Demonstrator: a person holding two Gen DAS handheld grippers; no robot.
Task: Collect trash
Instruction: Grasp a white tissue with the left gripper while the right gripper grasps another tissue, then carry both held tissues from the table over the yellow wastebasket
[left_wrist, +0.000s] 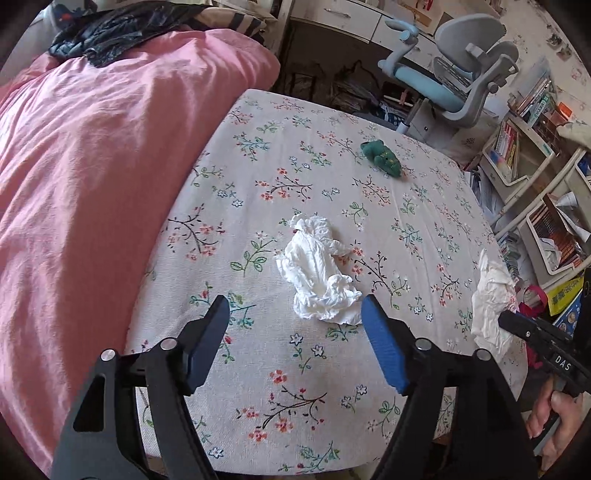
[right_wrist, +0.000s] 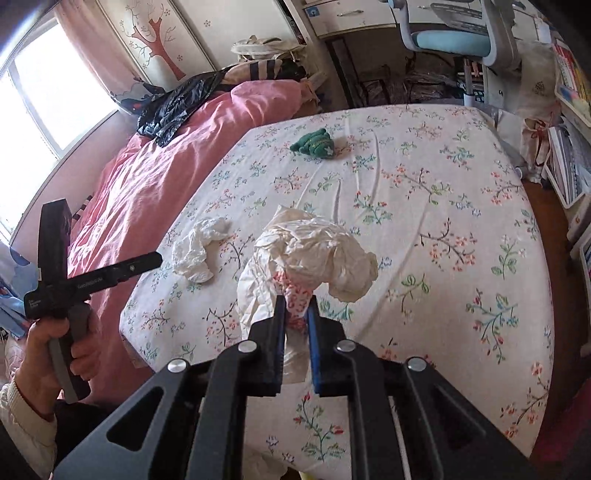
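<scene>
- The right gripper (right_wrist: 296, 306) was clenched on a crumpled white plastic bag (right_wrist: 314, 251) with a red print, the thin film pinched between its blue pads and lifted clear of the floral bedsheet (right_wrist: 443, 221) near the bed's near edge.
- That bag looked very light, limp and a little slick; a pinch on a bunched fold, as here, seemed the surest hold, since a single layer could slip out or tear.
- The left gripper (left_wrist: 293, 317) hung released and empty, its jaws standing wide just short of a crumpled white tissue (left_wrist: 319, 271) that lay on the sheet, touching neither pad.
- The tissue appeared soft, almost weightless and easily crushed; closing across its thick middle would likely take it whole, while a stray corner might rip away.
- Counted, two pieces of trash showed on the bed: one bag, held, and one tissue, lying loose to the left of the bag.
- Farther out on the sheet sat one small green plush toy (left_wrist: 382, 158), well apart from both and probably no trash.
- Beyond, one pink duvet (left_wrist: 92, 166) was heaped along the bed's left side, with one black plastic bag (left_wrist: 110, 33) lying on its far end, a likely place for the rubbish.
- One grey and blue desk chair (left_wrist: 450, 74) stood past the foot of the bed.
</scene>
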